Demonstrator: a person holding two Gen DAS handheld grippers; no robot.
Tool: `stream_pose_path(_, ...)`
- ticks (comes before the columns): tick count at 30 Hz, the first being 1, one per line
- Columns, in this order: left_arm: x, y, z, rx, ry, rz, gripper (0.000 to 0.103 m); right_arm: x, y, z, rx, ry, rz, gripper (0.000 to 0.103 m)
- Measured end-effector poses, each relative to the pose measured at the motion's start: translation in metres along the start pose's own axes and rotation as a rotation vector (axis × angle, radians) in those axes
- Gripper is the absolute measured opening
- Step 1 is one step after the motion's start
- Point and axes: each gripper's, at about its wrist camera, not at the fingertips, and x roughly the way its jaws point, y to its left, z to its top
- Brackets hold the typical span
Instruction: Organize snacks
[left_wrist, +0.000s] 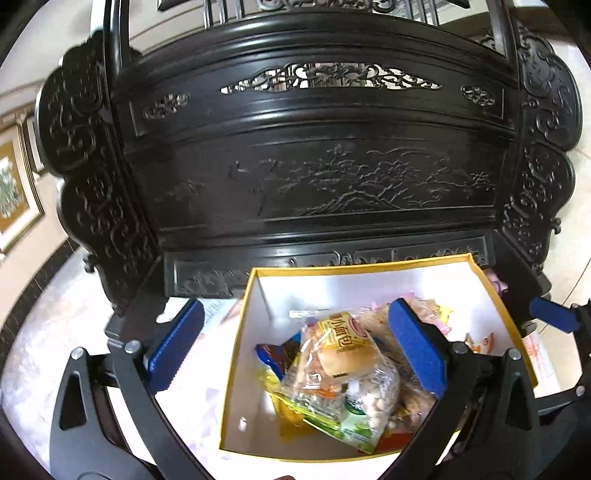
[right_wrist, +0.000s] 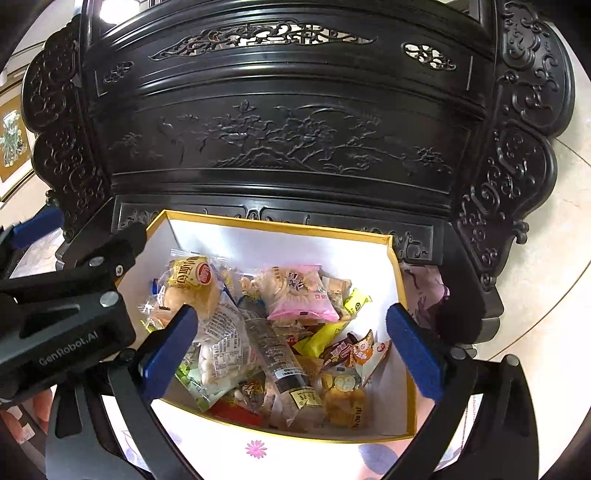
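A white box with a gold rim (left_wrist: 369, 264) (right_wrist: 277, 225) holds a heap of wrapped snacks. A bun packet with a yellow label (left_wrist: 343, 343) (right_wrist: 195, 284) lies on top at the left of the heap. Beside it are a clear bag of nuts (left_wrist: 354, 398) (right_wrist: 221, 354) and a pink packet (right_wrist: 299, 295). My left gripper (left_wrist: 299, 347) hangs open over the box's left wall, one pad outside the box and one over the snacks. My right gripper (right_wrist: 291, 350) stands open above the heap, with nothing pressed between its blue pads (right_wrist: 413, 350).
A dark carved wooden screen (left_wrist: 314, 166) (right_wrist: 280, 140) rises right behind the box. The box rests on a table with a floral cloth (right_wrist: 255, 448). The left gripper's black body (right_wrist: 74, 295) sits close to the right gripper. Pale floor tiles (right_wrist: 546, 295) show at the right.
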Motion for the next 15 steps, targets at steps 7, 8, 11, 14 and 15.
stream_pose_path(7,0.0028,0.0,-0.0033,-0.017,0.017,-0.035,0.101,-0.0032,-0.0001,0.0005,0.006,-0.006,-0.01,0.102)
stream_pose_path(8,0.0029,-0.0005,-0.0036,-0.02,0.021,-0.047,0.101,-0.0035,0.0001,0.0004,0.006,-0.006,-0.012,0.102)
stream_pose_path(11,0.004,-0.0013,-0.0047,-0.026,0.036,-0.074,0.101,-0.0041,0.0008,-0.0002,0.002,-0.005,-0.023,0.102)
stream_pose_path(14,0.0043,-0.002,-0.006,-0.029,0.038,-0.093,0.101,-0.0041,0.0013,-0.0008,0.0,-0.003,-0.026,0.102)
stream_pose_path(15,0.0033,-0.0028,-0.0063,-0.026,0.03,-0.097,0.101,-0.0038,0.0015,-0.001,-0.001,-0.001,-0.028,0.102)
